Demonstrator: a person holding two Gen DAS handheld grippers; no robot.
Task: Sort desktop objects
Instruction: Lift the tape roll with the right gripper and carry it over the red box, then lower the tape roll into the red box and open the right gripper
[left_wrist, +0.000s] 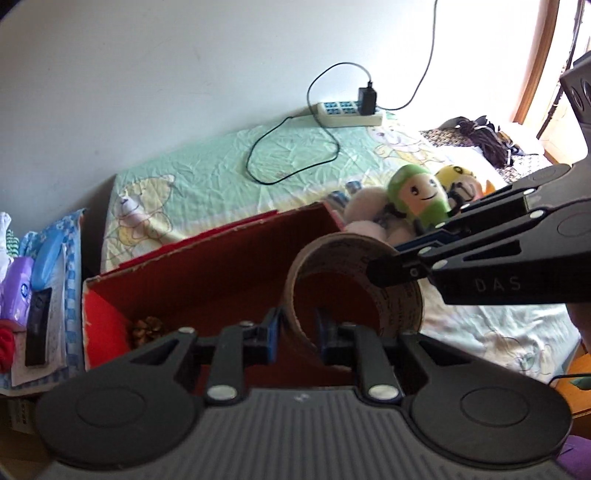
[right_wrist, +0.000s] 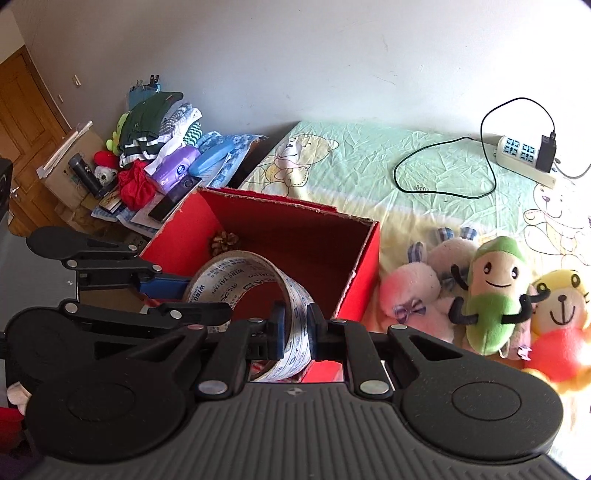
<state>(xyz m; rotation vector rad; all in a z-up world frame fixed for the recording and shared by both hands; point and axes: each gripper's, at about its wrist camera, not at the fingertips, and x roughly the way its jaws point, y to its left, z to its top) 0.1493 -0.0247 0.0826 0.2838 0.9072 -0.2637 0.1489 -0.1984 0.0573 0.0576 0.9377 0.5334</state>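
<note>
A roll of printed packing tape (left_wrist: 404, 306) hangs above the open red cardboard box (left_wrist: 207, 266), held from two sides. My left gripper (left_wrist: 295, 328) is shut on the roll's near wall, one pad inside the ring and one outside. My right gripper (left_wrist: 384, 275) comes in from the right and is clamped on the roll's far rim. In the right wrist view the tape roll (right_wrist: 236, 273) sits over the red box (right_wrist: 365, 266), the right gripper (right_wrist: 295, 328) is shut on its band, and the left gripper (right_wrist: 173, 286) grips it from the left.
A pine cone (right_wrist: 224, 242) lies in the box's far corner. Several plush toys (right_wrist: 491, 295) sit on the bedsheet right of the box. A power strip (right_wrist: 524, 155) with a charger and black cable lies by the wall. A pile of clothes and packets (right_wrist: 162, 147) stands left.
</note>
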